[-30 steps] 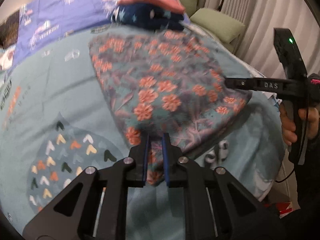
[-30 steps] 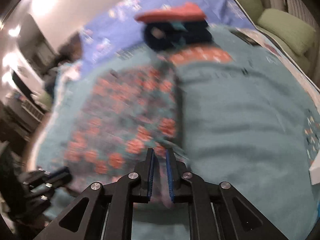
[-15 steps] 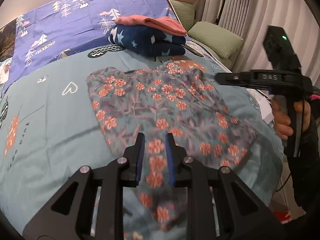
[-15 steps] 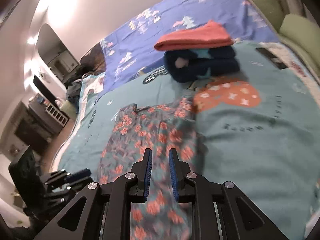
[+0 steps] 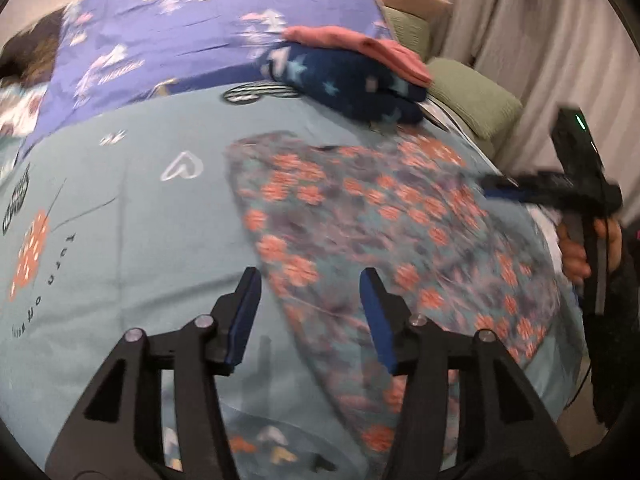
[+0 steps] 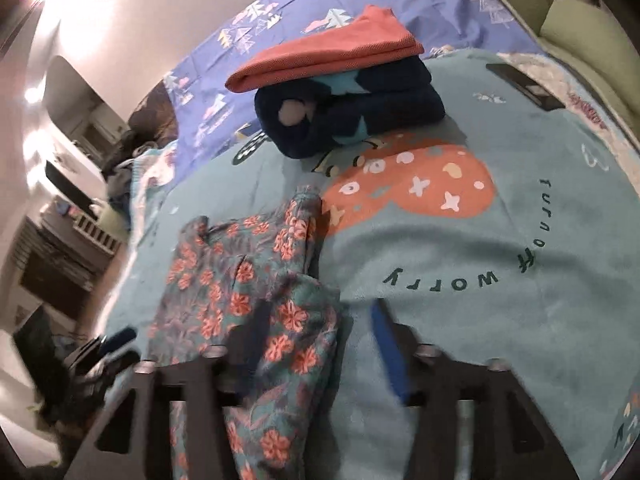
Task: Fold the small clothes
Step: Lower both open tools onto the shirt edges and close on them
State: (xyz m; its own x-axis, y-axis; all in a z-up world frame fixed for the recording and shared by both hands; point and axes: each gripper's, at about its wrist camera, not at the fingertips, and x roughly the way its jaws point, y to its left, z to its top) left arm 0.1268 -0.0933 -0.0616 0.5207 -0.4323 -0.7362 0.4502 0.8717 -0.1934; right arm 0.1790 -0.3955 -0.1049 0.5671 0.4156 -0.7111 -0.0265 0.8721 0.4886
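Observation:
A small floral garment point(image 5: 380, 224), teal with orange flowers, lies spread on the teal bedspread point(image 5: 132, 208). In the right wrist view the garment point(image 6: 248, 304) lies with its near part rumpled. My left gripper point(image 5: 310, 308) is open above the garment's near left edge and holds nothing. My right gripper point(image 6: 316, 344) is open over the garment's right edge and holds nothing. The right gripper also shows at the far right of the left wrist view point(image 5: 496, 190). The left gripper shows at the lower left of the right wrist view point(image 6: 116, 346).
A stack of folded clothes, coral point(image 6: 320, 52) on top of navy with stars point(image 6: 352, 120), sits at the far side of the bed. Green pillows point(image 5: 468, 100) and curtains stand to the right. A purple quilt point(image 5: 180, 40) covers the bed's head. A dark flat object point(image 6: 524, 84) lies far right.
Both grippers were shut on the floral garment and carried it forward over the bed. Now both have opened and let it go, and it lies flat.

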